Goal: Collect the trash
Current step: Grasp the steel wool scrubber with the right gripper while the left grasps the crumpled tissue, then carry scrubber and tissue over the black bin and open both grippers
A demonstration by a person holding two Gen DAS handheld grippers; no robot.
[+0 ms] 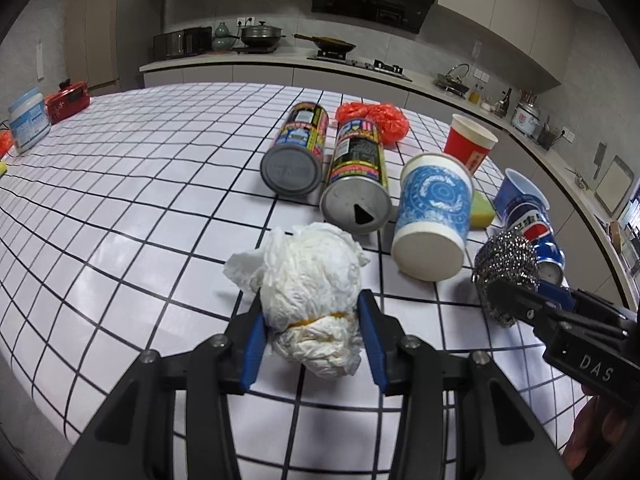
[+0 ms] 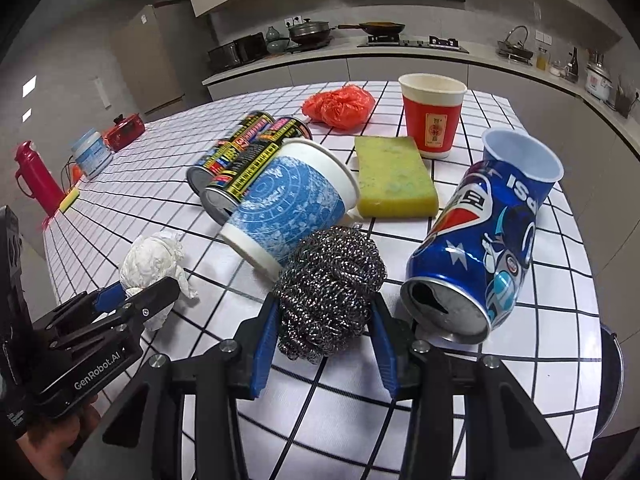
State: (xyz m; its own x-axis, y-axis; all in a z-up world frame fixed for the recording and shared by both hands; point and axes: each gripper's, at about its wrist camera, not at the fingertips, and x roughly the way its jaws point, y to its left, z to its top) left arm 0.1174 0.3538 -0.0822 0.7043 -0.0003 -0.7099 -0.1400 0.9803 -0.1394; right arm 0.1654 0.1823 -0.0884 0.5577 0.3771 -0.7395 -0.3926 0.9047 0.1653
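White crumpled tissue wad [image 1: 308, 300] sits pinched between the blue pads of the left hand-held gripper [image 1: 312, 336], low over the checked worktop [image 1: 140, 200]; being soft, it could slip out on lifting.

From the right wrist, the right hand-held gripper [image 2: 326, 328] is clamped on a silvery steel-wool scourer [image 2: 328, 292], touching a blue cola can [image 2: 476, 256] that could roll. No trash bin shows in either view.
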